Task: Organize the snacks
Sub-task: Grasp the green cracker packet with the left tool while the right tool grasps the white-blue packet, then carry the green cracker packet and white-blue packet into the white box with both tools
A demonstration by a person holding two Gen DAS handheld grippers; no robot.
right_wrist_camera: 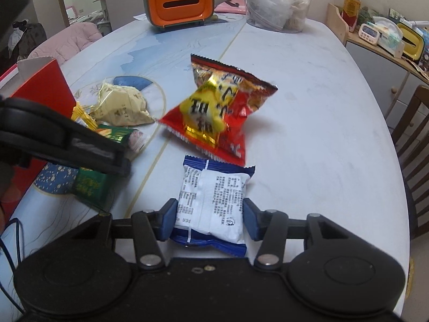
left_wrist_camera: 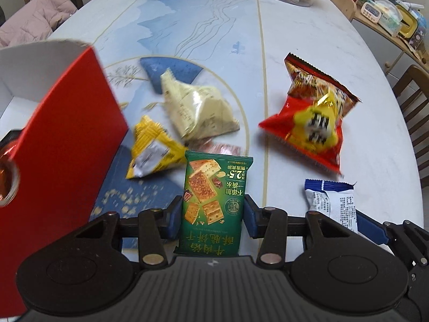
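My left gripper is shut on a green cracker packet, held a little above the table. My right gripper is shut on a blue-and-white snack packet, its blue pads pressing both sides. A red and yellow chip bag lies just beyond it, seen also as the chip bag at the right of the left wrist view. A cream pyramid packet and a yellow packet lie near an open red box at the left. The left gripper shows as a black shape at the left of the right wrist view.
An orange tissue holder and a clear bag of food stand at the table's far end. A wooden chair and a shelf with small items are to the right. A pink cushion sits beyond the left edge.
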